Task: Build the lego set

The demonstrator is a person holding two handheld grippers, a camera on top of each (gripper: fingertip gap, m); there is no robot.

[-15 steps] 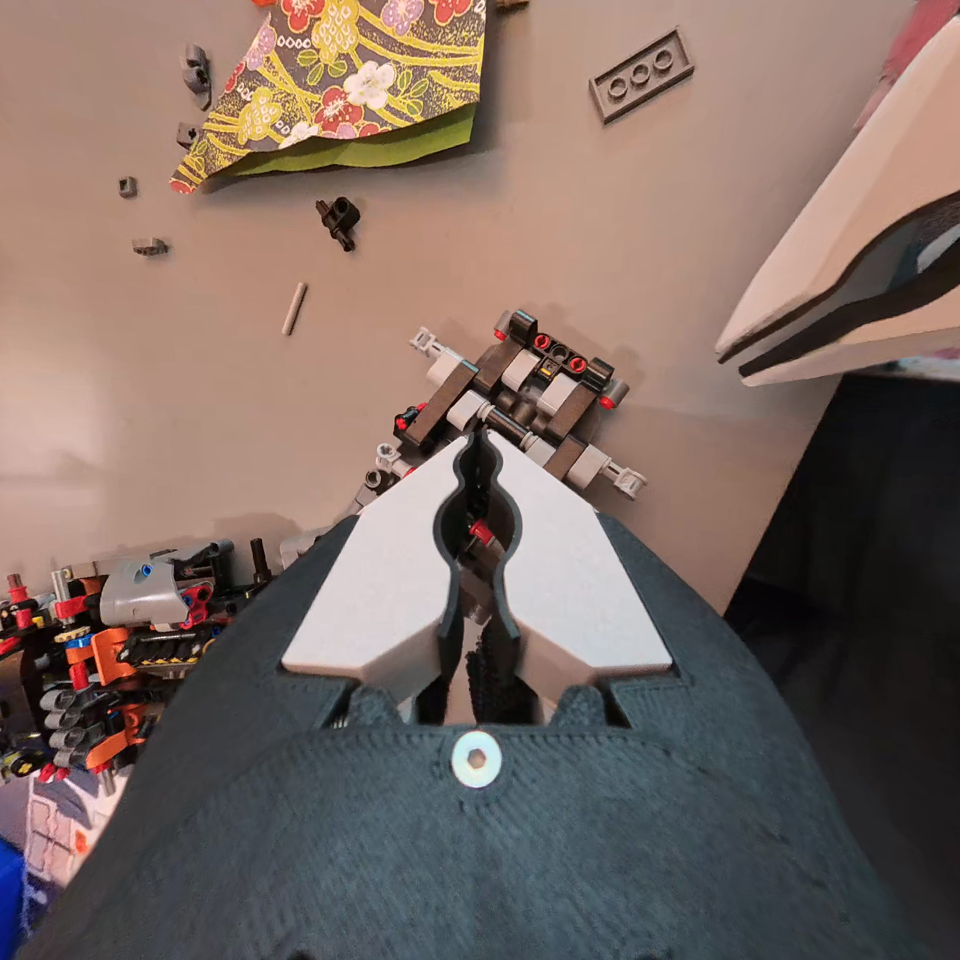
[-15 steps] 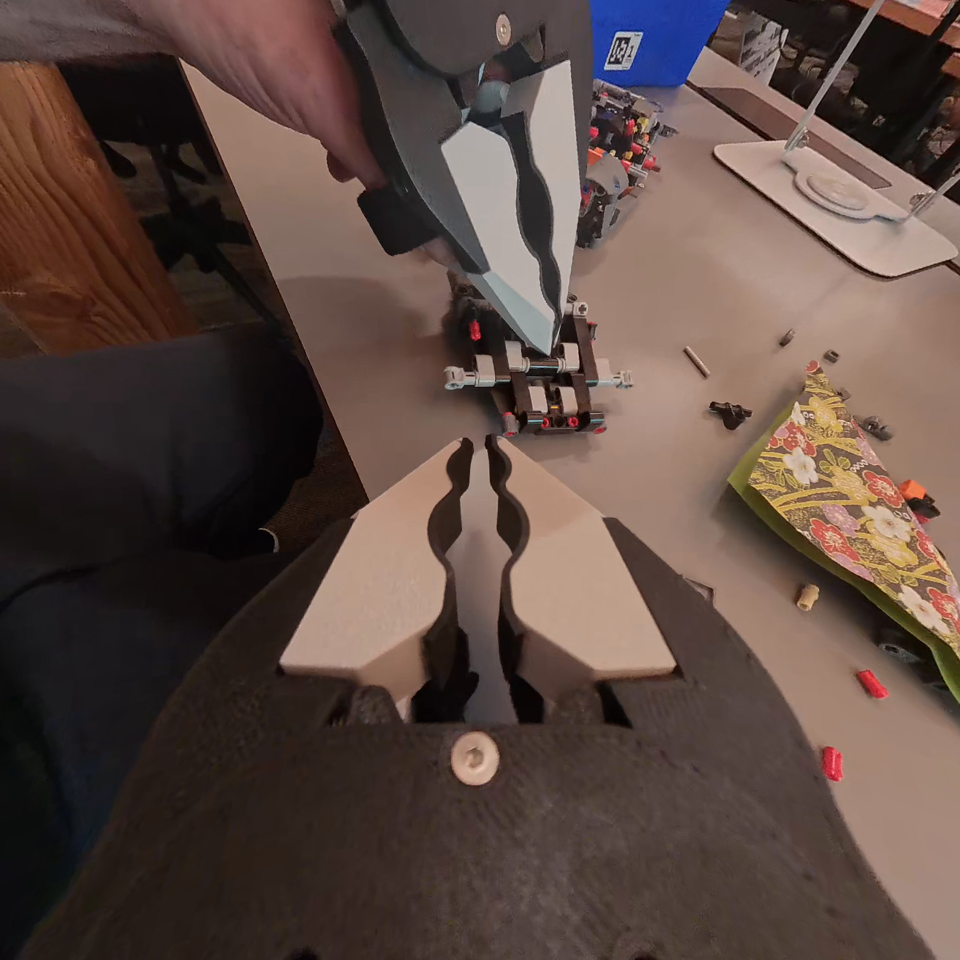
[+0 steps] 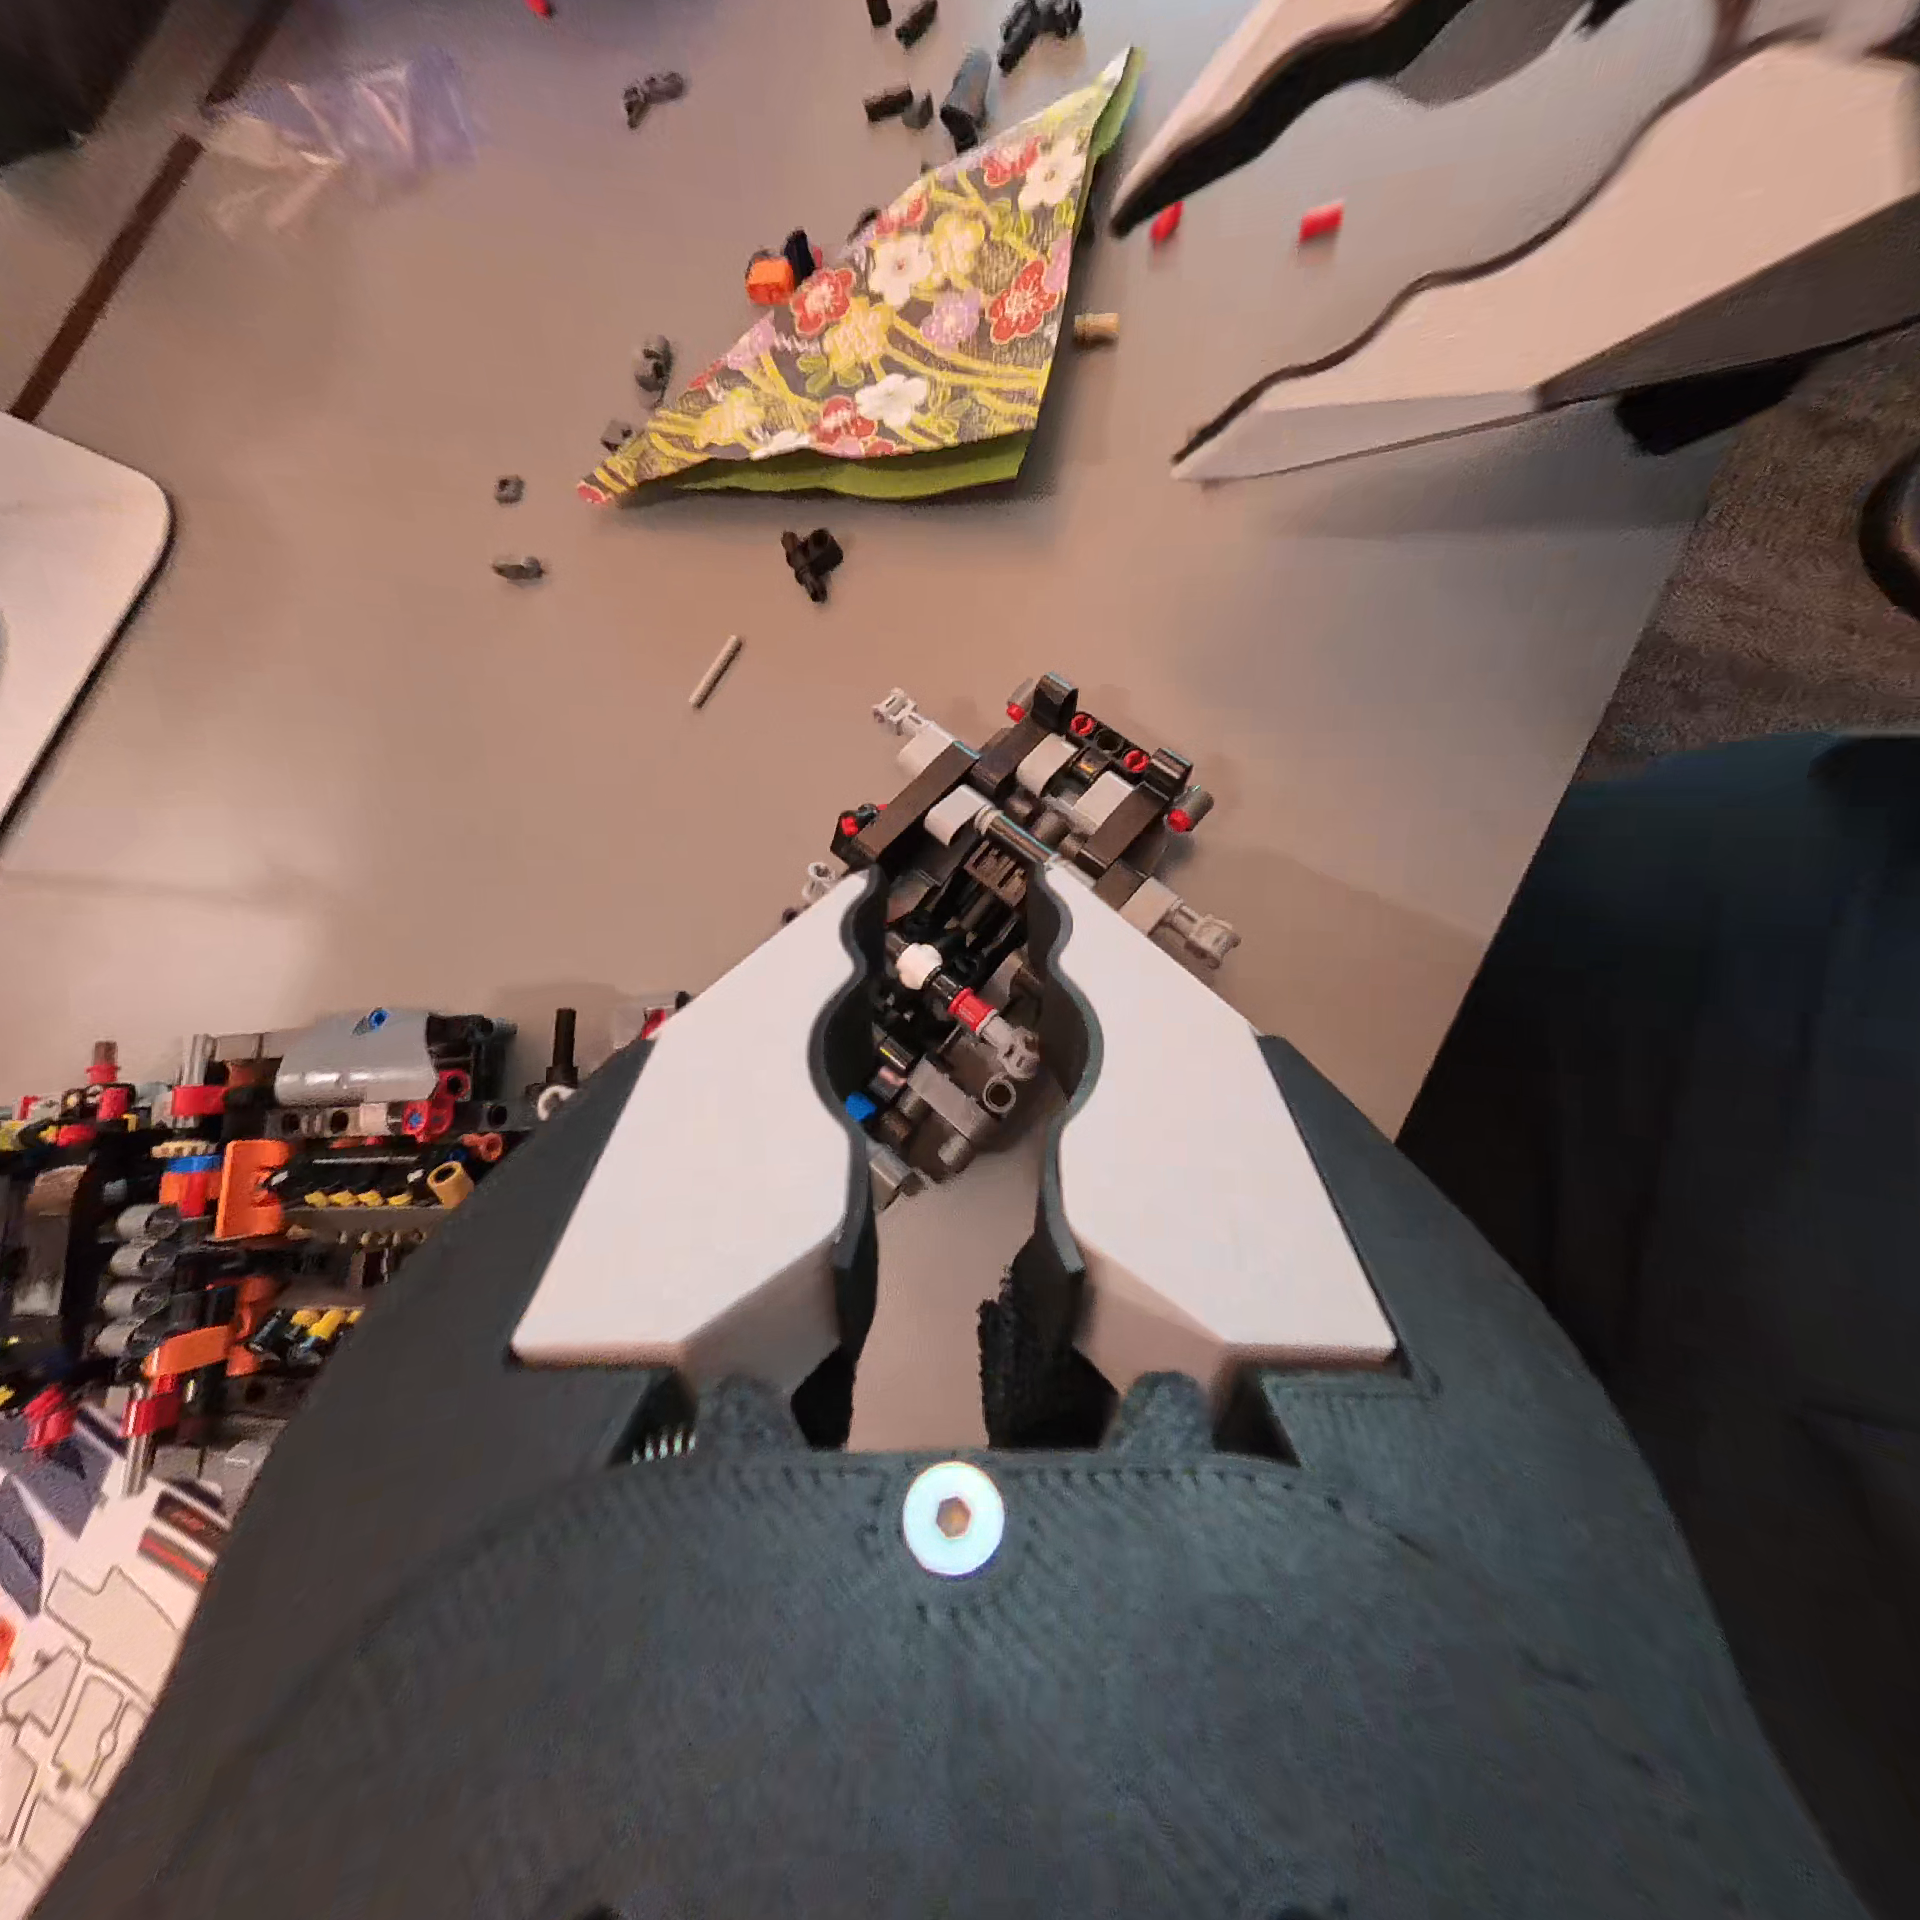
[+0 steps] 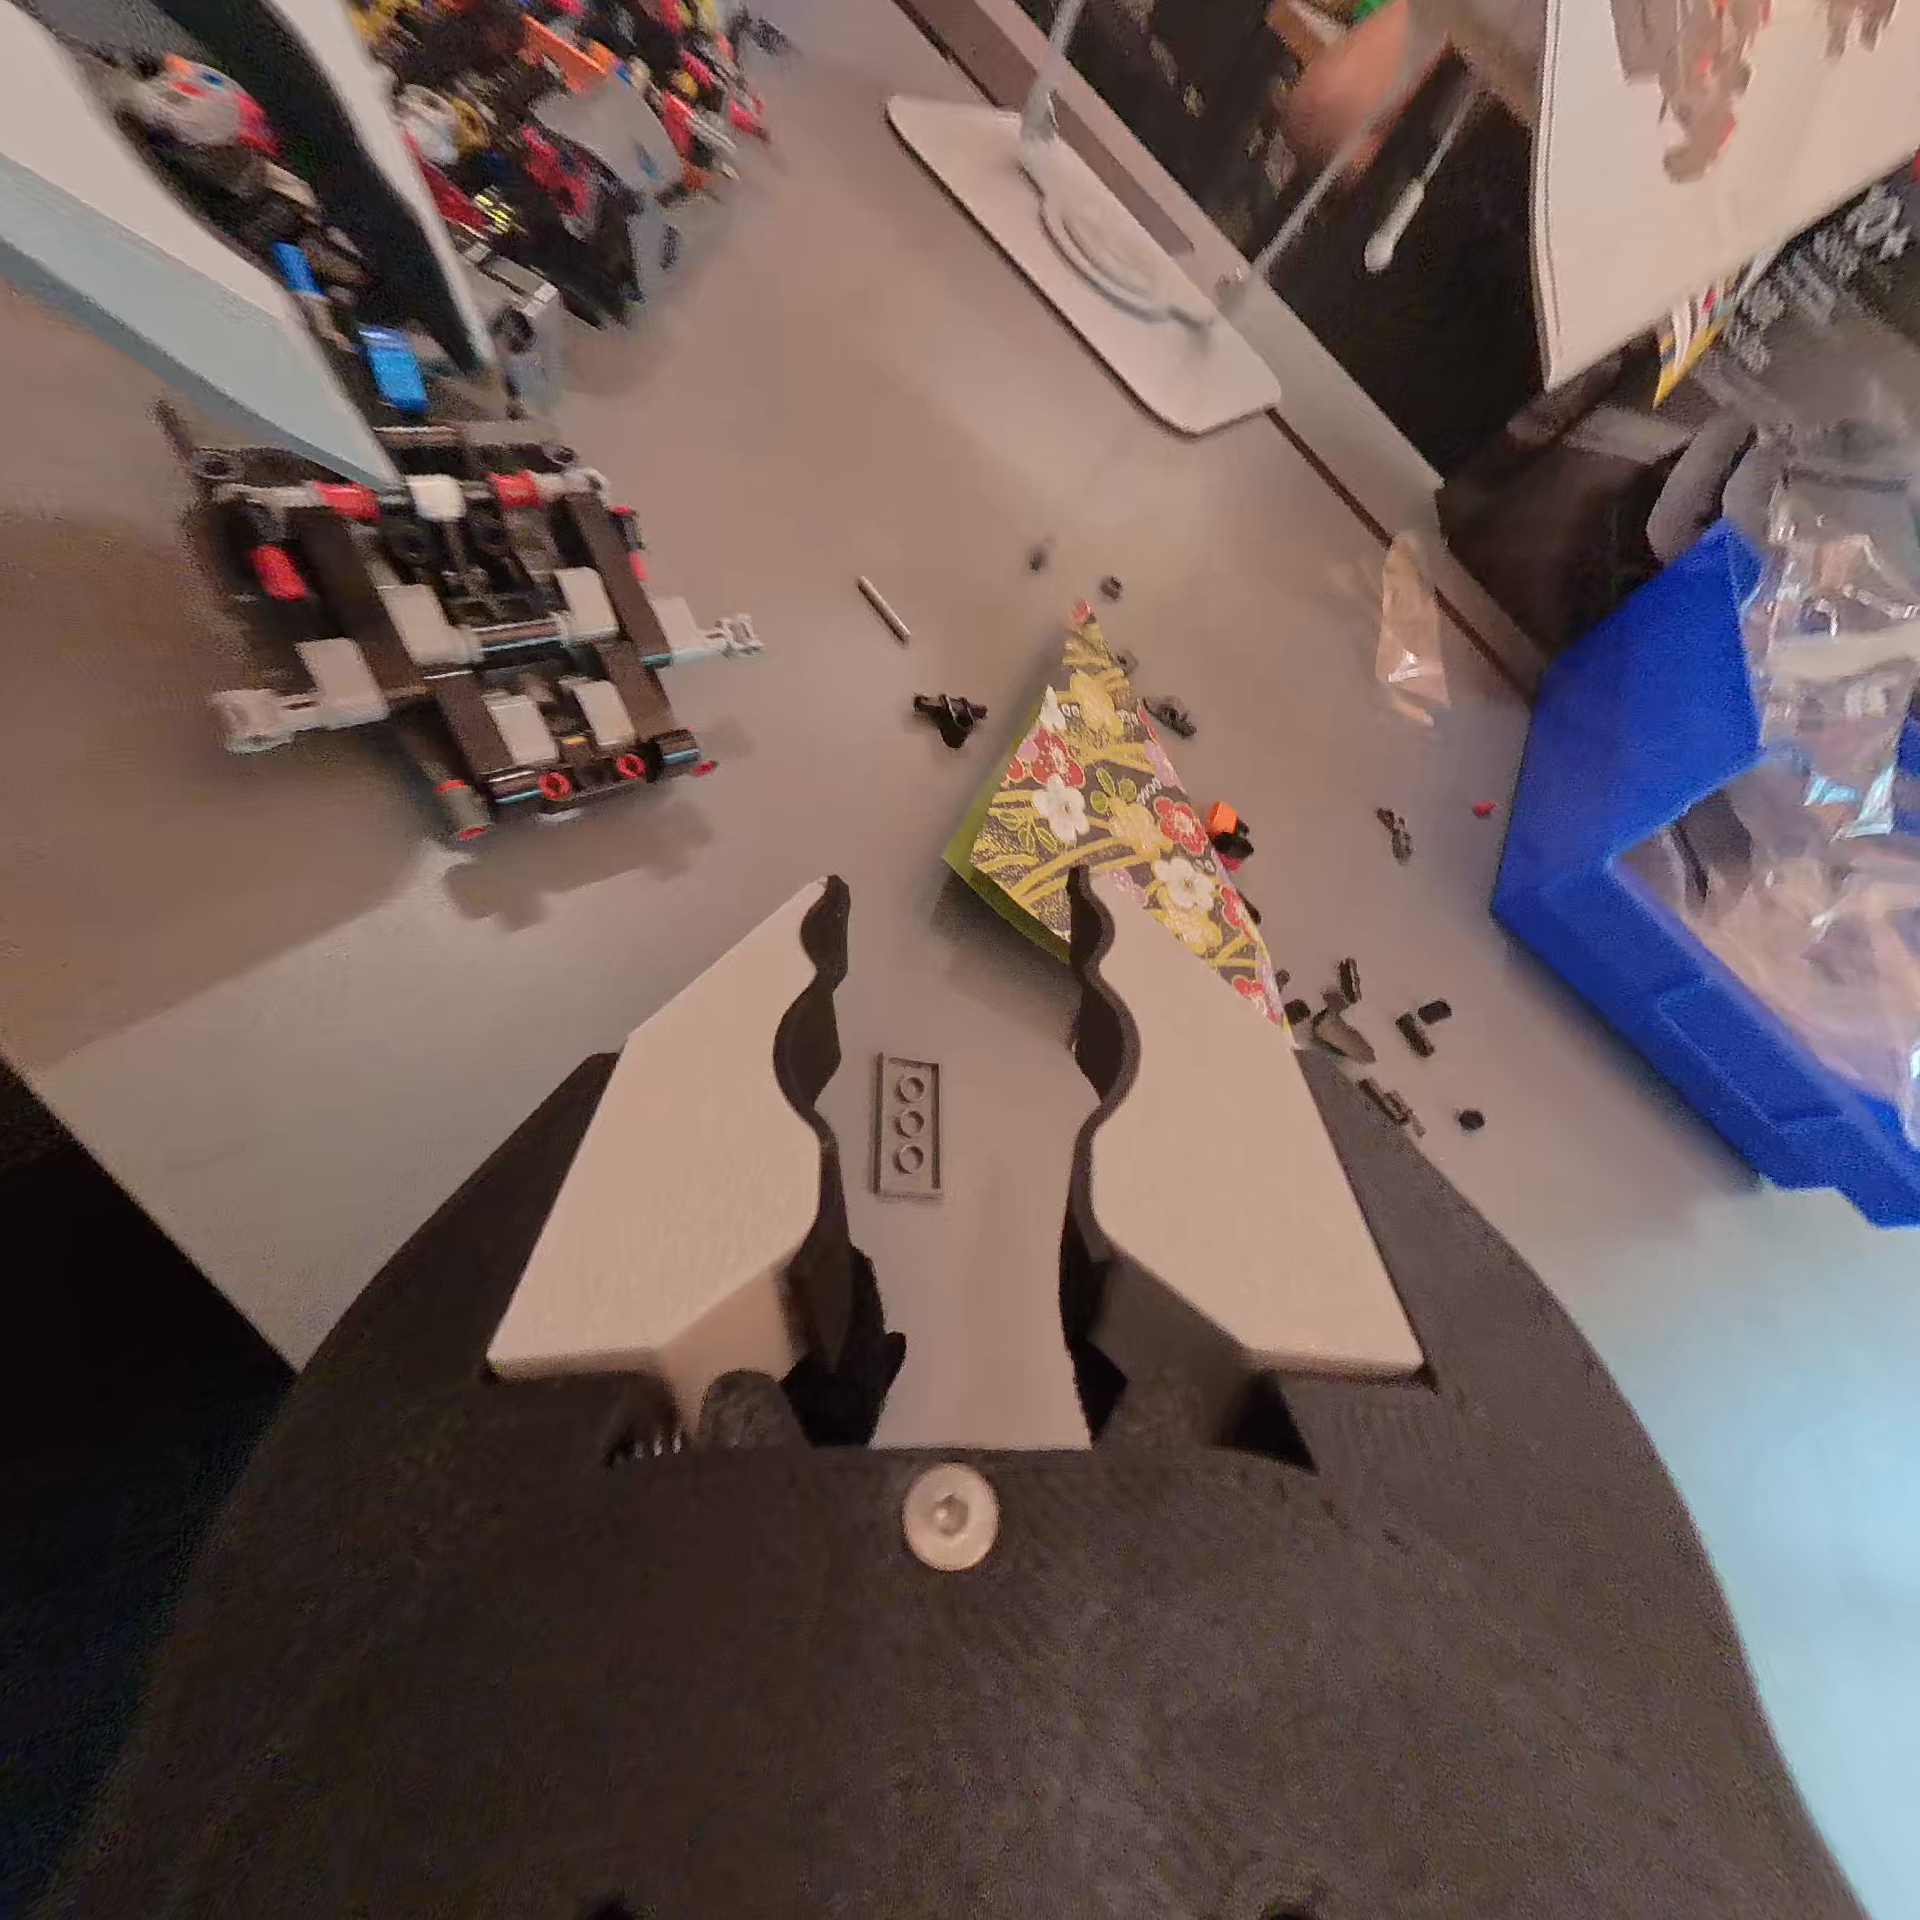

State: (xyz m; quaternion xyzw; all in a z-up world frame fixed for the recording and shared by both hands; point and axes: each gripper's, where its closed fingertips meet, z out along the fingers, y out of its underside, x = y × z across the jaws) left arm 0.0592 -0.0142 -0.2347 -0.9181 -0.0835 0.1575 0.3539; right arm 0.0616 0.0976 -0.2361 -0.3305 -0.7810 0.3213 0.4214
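My left gripper (image 3: 954, 883) is spread, its fingers straddling the near end of the black-and-grey lego assembly (image 3: 1023, 821), which sits on the grey table (image 3: 364, 779) close to its near edge; whether the pads touch it I cannot tell. My right gripper (image 4: 951, 883) is also parted, holding nothing, and between its fingers on the table lies a flat grey plate (image 4: 909, 1127) with three studs, something the left view does not show. From the right view the assembly (image 4: 488, 623) is off to the left, with the left gripper's pale finger (image 4: 156, 281) reaching down over its far end.

Beyond the assembly lie a thin grey axle (image 3: 717, 670), a small black connector (image 3: 812, 556) and a folded floral paper (image 3: 883, 332) with loose pieces around it. Only the left view shows the big multicoloured build (image 3: 239, 1174) clearly, at its left edge. Only the right view shows the blue bin (image 4: 1683, 862) of plastic bags and a white stand base (image 4: 1091, 249) farther back.
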